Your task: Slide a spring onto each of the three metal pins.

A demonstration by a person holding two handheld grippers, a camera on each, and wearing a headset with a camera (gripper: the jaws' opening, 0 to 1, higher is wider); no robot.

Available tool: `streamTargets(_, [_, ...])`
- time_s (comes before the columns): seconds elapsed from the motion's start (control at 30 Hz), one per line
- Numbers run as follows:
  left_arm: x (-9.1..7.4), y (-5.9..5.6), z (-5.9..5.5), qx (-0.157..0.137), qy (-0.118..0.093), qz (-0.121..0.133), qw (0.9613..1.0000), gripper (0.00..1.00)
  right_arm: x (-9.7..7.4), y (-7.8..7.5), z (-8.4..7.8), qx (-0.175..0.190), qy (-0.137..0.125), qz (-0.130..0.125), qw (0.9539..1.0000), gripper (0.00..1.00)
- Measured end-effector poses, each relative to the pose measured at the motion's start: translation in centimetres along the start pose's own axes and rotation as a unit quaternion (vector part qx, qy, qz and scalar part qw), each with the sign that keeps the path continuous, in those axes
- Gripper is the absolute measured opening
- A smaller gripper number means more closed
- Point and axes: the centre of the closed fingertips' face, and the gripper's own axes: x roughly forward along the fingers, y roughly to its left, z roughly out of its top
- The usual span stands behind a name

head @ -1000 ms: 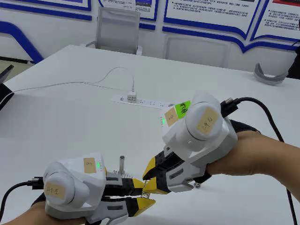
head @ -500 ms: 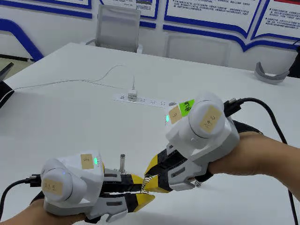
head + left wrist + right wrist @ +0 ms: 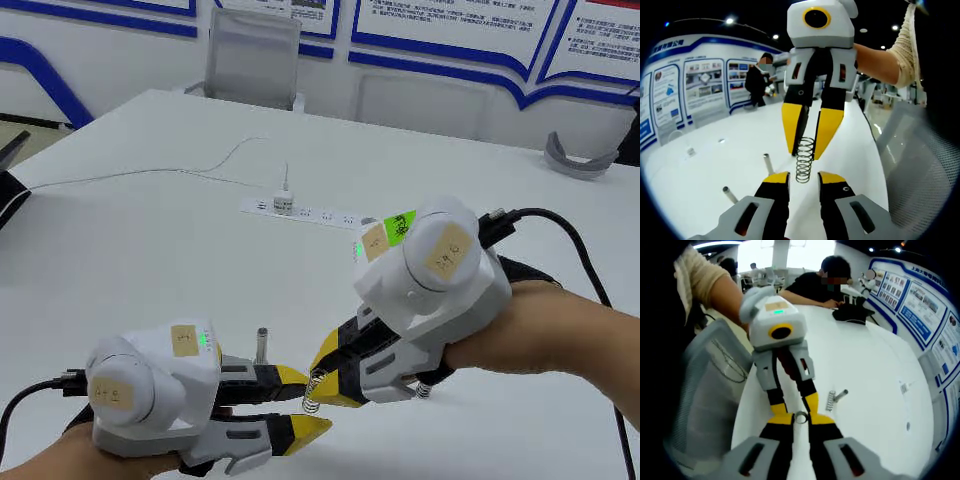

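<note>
Head view, unreadable stickers (image 3: 445, 252), left gripper (image 3: 307, 402), right gripper (image 3: 320, 380) pinching spring (image 3: 311, 396)

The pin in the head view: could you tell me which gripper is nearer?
Left. The left gripper lies just beside the pin; the right gripper, holding a spring, is farther off.

Lighting: your head view is bright, even, sharp; faint soft shadows lie on the white table (image 3: 150, 240). Your gripper views show glaring ceiling spots (image 3: 730, 21), fisheye-bent edges, blurred backgrounds.
</note>
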Motion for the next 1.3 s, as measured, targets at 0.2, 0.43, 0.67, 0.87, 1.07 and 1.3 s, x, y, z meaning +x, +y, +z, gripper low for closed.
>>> streamTargets(0.2, [-0.7,0.6,-0.4,-0.011,0.002,0.010,0.9999,0.28,-0.3,-0.5,-0.4,0.006,0.003,-0.008,0.9999,0.12])
streamTargets(0.43, [-2.0,1.5,-1.3,-0.022,0.008,0.031,0.9992,0.34,-0.8,-1.1,-1.1,0.014,0.007,-0.017,0.9997,0.12])
streamTargets(0.67, [-3.1,2.5,-1.8,-0.035,0.009,0.056,0.9978,0.40,-1.1,-1.8,-1.6,0.022,0.009,-0.023,0.9995,0.12])
streamTargets(0.87, [-3.7,3.3,-2.2,-0.045,0.008,0.075,0.9962,0.45,-1.7,-2.8,-2.1,0.030,0.011,-0.032,0.9990,0.12])
streamTargets(1.07, [-4.4,4.0,-2.8,-0.053,0.011,0.089,0.9946,0.50,-2.4,-4.5,-2.7,0.046,0.011,-0.052,0.9976,0.12])
streamTargets(1.3, [-4.9,4.4,-3.0,-0.059,0.012,0.098,0.9933,0.53,-3.0,-6.6,-3.7,0.062,0.018,-0.078,0.9949,0.12])
